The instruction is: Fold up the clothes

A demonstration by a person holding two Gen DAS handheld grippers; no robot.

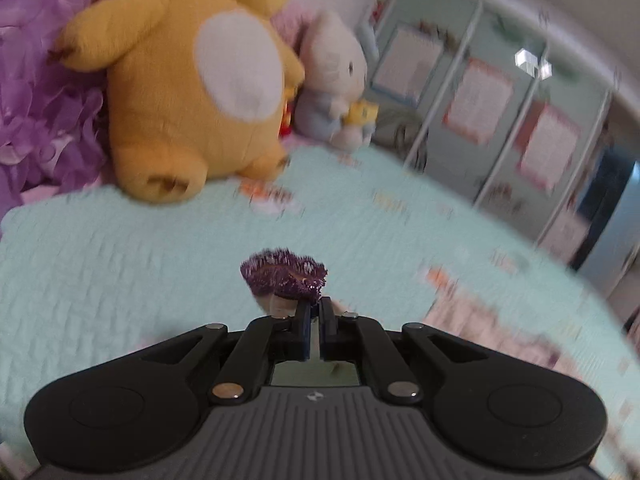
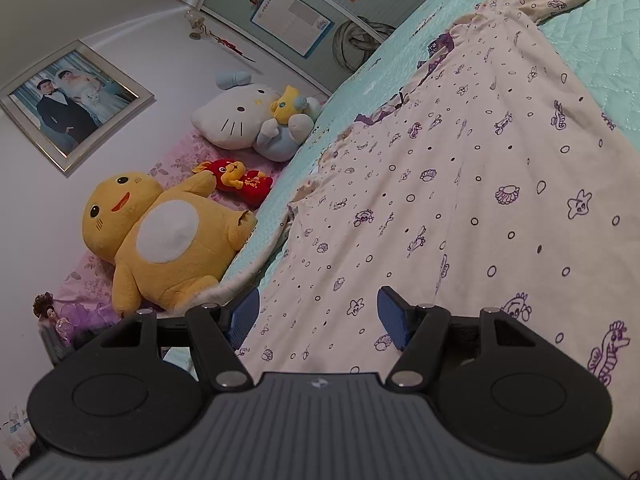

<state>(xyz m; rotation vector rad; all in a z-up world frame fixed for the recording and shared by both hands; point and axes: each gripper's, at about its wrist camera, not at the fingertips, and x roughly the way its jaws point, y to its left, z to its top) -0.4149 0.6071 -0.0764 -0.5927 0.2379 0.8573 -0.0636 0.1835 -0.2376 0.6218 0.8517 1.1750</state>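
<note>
Right wrist – yellow plush (image 2: 168,240) and white cat plush (image 2: 240,120) beside nightgown (image 2: 460,200).

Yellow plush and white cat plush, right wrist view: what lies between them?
A small red plush toy lies on the pink floral bedding between the yellow plush and the white cat plush, shown in the right wrist view.

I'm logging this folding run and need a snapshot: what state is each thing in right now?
Left gripper: fingers shut on a purple lace trim.
Purple lace trim: pinched, lifted off the bed.
Right gripper: fingers open, nothing held.
Cream cotton garment with purple sea-creature print: spread flat, unfolded.
Mint quilted bedspread: laid smooth.
Big yellow plush toy: lying on its back.
</note>
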